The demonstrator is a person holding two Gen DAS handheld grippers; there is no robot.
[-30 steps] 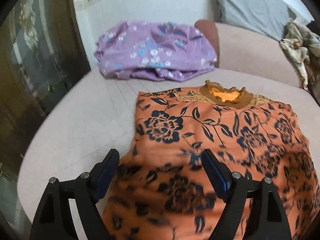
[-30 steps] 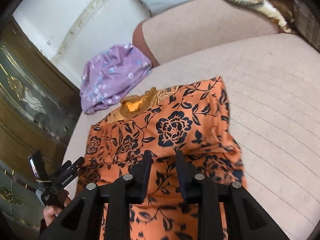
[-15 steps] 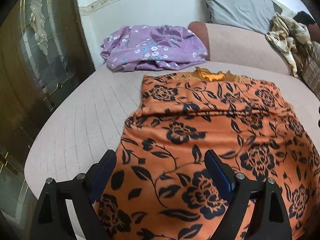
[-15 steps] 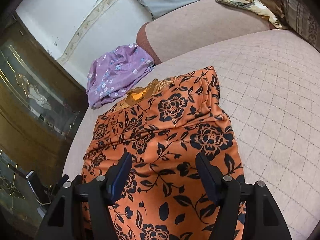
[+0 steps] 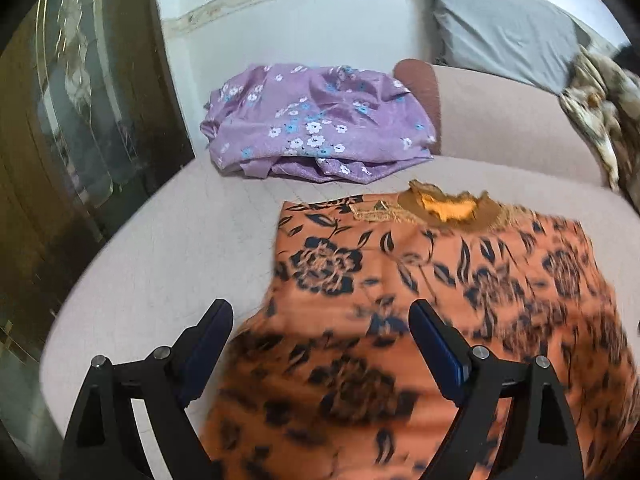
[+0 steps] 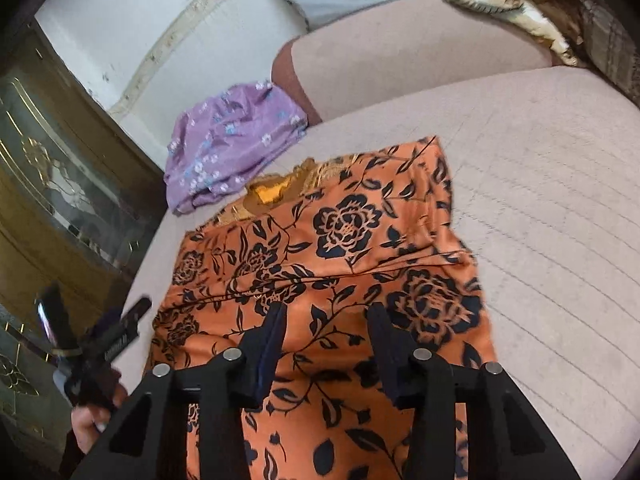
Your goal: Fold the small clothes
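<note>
Both grippers have swung in half a second: the left gripper [image 5: 320, 344] has dropped closer over the cloth, and the right gripper [image 6: 326, 344] has narrowed its gap, though its fingers are not together. Left jaws stand wide apart, nothing between them; right jaws part-open, nothing clamped either.

Below and ahead of both claws lies the orange floral top [image 5: 440, 300] [image 6: 332, 280], spread on the pinkish sofa cushion [image 5: 168, 248] [image 6: 540, 200]. Its long axis runs straight away from the claws, brown collar [image 5: 448, 208] at the far end, the hem end out of sight beneath the fingers. A crease crosses it just beyond the right claw's tips. From the left claw the garment's left edge sits between the fingers; from the right claw the cloth fills the gap, right edge off to the right. Neither looks clearly nearer.

Thin, slippery-looking fabric, dark navy roses on orange, lying mostly flat. Beyond the collar, a crumpled purple floral garment [image 5: 316, 128] [image 6: 228, 152] waits by the sofa backrest [image 5: 500, 120].
</note>
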